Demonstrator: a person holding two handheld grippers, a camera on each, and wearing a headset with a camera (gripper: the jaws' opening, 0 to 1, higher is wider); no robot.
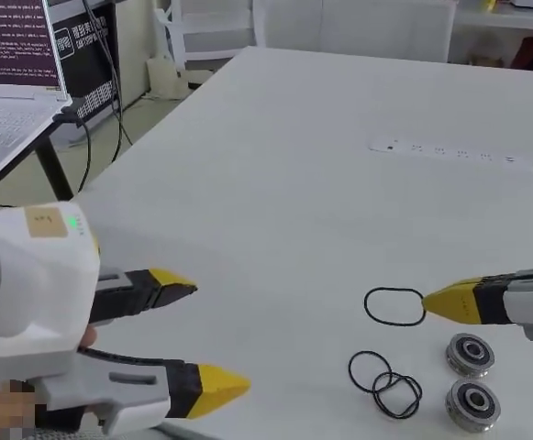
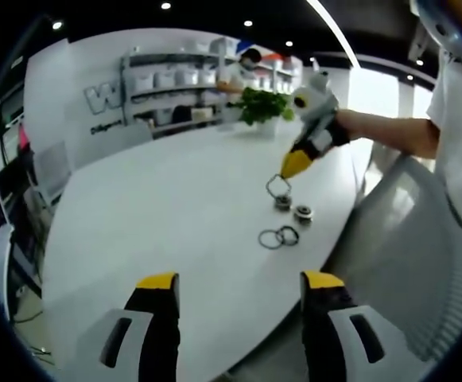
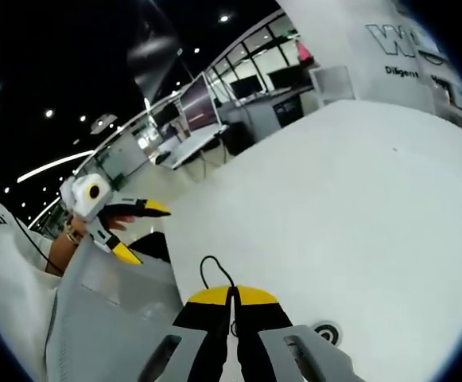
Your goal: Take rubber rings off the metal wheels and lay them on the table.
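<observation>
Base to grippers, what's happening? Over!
Left gripper open. Right gripper shut on rubber ring. Two loose rings on table, wheels beside. Nothing blocking.

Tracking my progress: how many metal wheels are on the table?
2: far wheel beside the right gripper, near wheel closer to the table edge; none seems hidden.

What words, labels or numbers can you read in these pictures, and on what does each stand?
"W": big grey letter on the white wall, the rest cut off.
"Dil": start of a smaller line below it, the rest blurred.
Too small to read: text lines on the open laptop screen.
Blurred: white print on the black sign beside it.
</observation>
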